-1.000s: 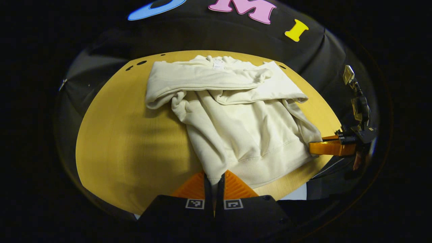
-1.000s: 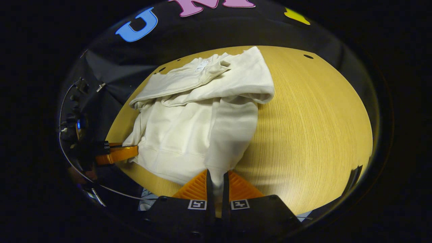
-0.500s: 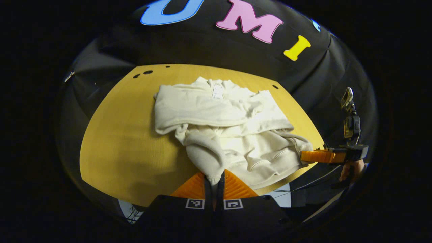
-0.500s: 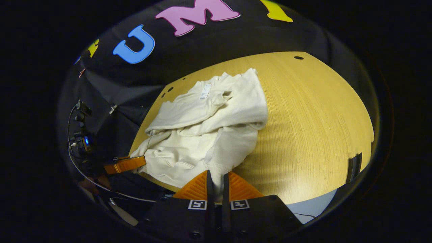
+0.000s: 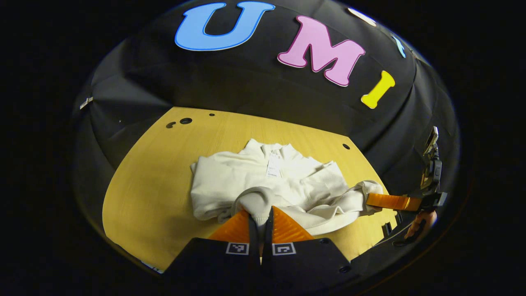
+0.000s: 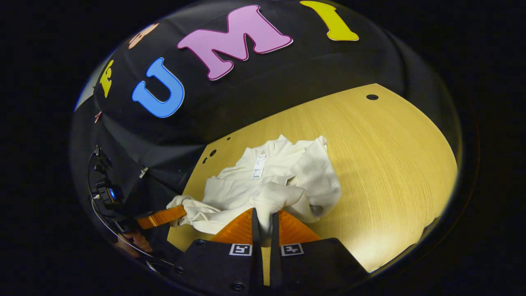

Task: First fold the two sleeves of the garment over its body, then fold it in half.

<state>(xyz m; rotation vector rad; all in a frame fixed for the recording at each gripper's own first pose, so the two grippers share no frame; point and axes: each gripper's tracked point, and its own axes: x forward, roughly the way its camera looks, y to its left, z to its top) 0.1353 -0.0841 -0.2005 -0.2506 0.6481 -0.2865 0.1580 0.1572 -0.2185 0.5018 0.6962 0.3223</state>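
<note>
Nearest us, at the bottom centre of the left gripper view, our left tool (image 5: 259,220) has its fingers drawn narrow on a bunched corner of the cream garment (image 5: 263,185), cloth pinched between them. At the bottom centre of the right gripper view, our right tool (image 6: 263,220) is likewise closed on another fold of the garment's hem (image 6: 271,197), lifted off the wood. Just beyond, the garment lies crumpled in the middle of the yellow wooden surface (image 5: 156,176), its lower edge raised toward the collar. Both sleeves seem to be folded across the body, though the rumpled cloth makes that hard to confirm. A white tag (image 5: 273,165) shows at the neck, above frame centre. At the right edge of the left gripper view a hand (image 5: 419,222) holds the other tool. Farthest off, small dark holes (image 5: 185,121) mark the surface's far edge, upper left.
</note>
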